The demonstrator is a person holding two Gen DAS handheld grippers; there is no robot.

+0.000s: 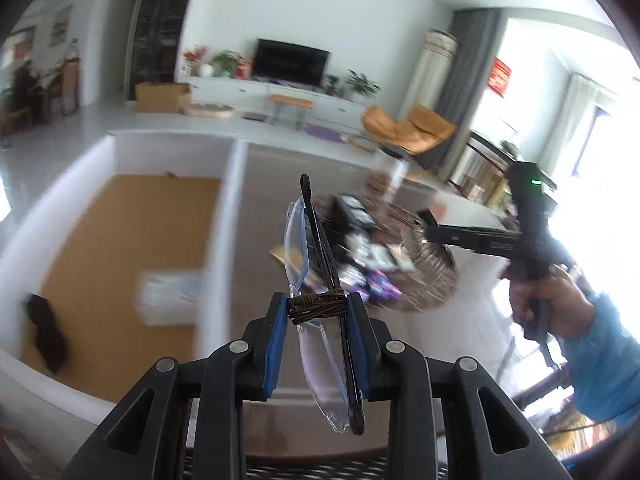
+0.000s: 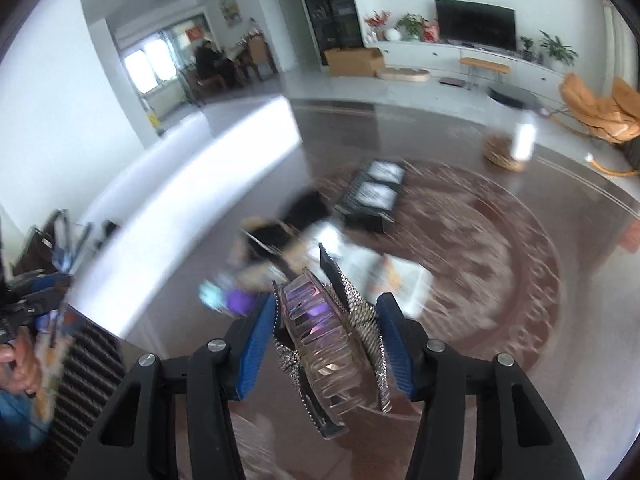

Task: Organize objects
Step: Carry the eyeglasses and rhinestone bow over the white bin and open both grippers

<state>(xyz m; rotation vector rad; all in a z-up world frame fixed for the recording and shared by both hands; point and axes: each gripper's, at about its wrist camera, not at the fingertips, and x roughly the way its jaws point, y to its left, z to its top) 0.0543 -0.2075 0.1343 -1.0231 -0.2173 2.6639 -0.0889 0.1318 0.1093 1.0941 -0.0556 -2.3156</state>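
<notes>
My left gripper [image 1: 318,307] is shut on a pair of folded glasses [image 1: 296,236] with clear lenses, black arms and a brown wrapped bridge, held above the dark table. My right gripper [image 2: 326,316] is shut on a clear hair claw clip [image 2: 324,344] with rhinestone edges. The right gripper also shows in the left wrist view [image 1: 424,224], held over a pile of small packets [image 1: 360,240] on a round patterned mat [image 1: 416,296]. A white storage box [image 1: 234,184] with an orange-brown floor lies at the left.
Inside the box lie a dark object [image 1: 46,332] and a pale packet [image 1: 168,296]. A black flat case [image 2: 372,192] lies on the mat [image 2: 500,240]. A white bottle [image 2: 524,136] stands by a wicker coaster at the table's far side.
</notes>
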